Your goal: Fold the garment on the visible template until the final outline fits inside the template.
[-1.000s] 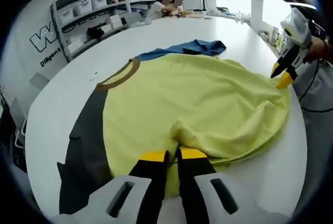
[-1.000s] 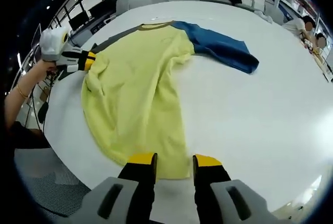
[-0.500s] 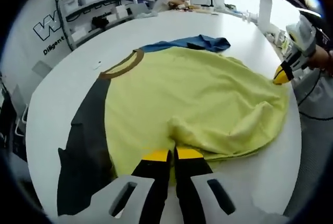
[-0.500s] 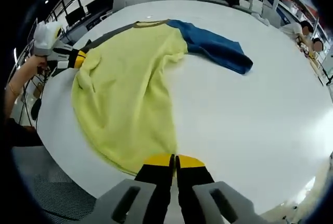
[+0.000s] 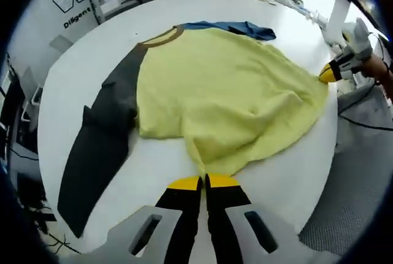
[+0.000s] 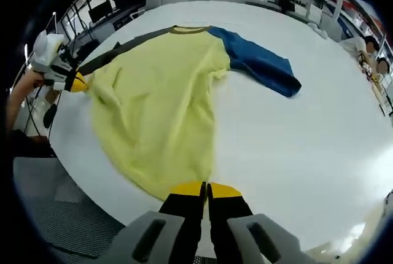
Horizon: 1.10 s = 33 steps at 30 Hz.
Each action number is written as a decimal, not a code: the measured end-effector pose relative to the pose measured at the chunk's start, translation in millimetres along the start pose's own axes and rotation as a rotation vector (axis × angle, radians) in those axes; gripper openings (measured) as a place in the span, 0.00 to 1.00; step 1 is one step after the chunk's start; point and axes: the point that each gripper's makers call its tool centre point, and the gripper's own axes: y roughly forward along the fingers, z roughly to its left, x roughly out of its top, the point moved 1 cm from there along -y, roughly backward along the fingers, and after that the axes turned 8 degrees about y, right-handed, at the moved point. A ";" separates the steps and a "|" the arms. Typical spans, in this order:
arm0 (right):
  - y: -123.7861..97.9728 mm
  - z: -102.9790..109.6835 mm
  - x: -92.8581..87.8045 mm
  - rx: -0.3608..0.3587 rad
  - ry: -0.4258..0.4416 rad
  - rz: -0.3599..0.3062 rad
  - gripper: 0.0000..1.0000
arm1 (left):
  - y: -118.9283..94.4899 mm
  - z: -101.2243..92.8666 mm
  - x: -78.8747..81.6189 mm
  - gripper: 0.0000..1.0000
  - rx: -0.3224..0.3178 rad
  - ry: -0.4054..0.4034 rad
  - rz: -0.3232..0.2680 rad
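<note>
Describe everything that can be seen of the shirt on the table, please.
The shirt is a soft knit top with a pale yellow body, a brown collar, one dark grey sleeve and one blue sleeve. It lies spread out and wrinkled on the round white table, both sleeves stretched away from the body. The hem is bunched where the left tool and the right tool each pinch it shut at opposite bottom corners near the table edge.
</note>
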 end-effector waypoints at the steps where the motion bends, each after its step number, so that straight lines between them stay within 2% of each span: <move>1: -0.6 -0.5 -0.8 0.000 -0.017 0.005 0.00 | -3.1 -2.8 -3.6 0.06 0.001 -0.001 0.004; 6: -2.3 -1.1 -6.3 0.001 -0.052 0.036 0.00 | -15.9 -22.3 -24.2 0.06 -0.014 -0.062 0.045; 7: -3.2 -0.7 -7.9 0.002 -0.067 0.045 0.00 | -19.3 -29.7 -33.2 0.06 -0.021 -0.091 0.080; 9: -4.4 -2.6 -9.3 -0.010 -0.089 0.055 0.00 | -21.6 -38.3 -40.7 0.06 -0.022 -0.087 0.088; 10: -4.8 -3.5 -9.9 -0.014 -0.098 0.060 0.00 | -23.7 -44.9 -47.3 0.06 -0.033 -0.129 0.117; 13: -6.1 -4.7 -12.7 -0.020 -0.098 0.079 0.00 | -24.8 -55.8 -54.6 0.06 -0.040 -0.152 0.114; 17: -7.0 -4.4 -16.4 -0.011 -0.113 0.101 0.00 | -25.2 -67.4 -67.3 0.06 -0.035 -0.225 0.150; 19: -8.0 -3.9 -18.6 -0.004 -0.117 0.111 0.00 | -24.5 -68.4 -68.2 0.06 -0.031 -0.225 0.141; 24: -8.2 -6.0 -27.8 0.004 -0.128 0.151 0.00 | -22.2 -76.5 -77.8 0.06 -0.028 -0.259 0.171; 26: -8.0 -6.3 -32.1 0.011 -0.129 0.165 0.00 | -21.6 -79.0 -81.0 0.06 -0.021 -0.228 0.179; 29: -8.7 -6.2 -33.8 0.021 -0.118 0.155 0.00 | -20.2 -81.0 -83.0 0.06 -0.010 -0.216 0.172; 33: -8.3 -7.7 -37.5 0.028 -0.101 0.154 0.00 | -19.7 -80.7 -85.2 0.06 -0.001 -0.247 0.164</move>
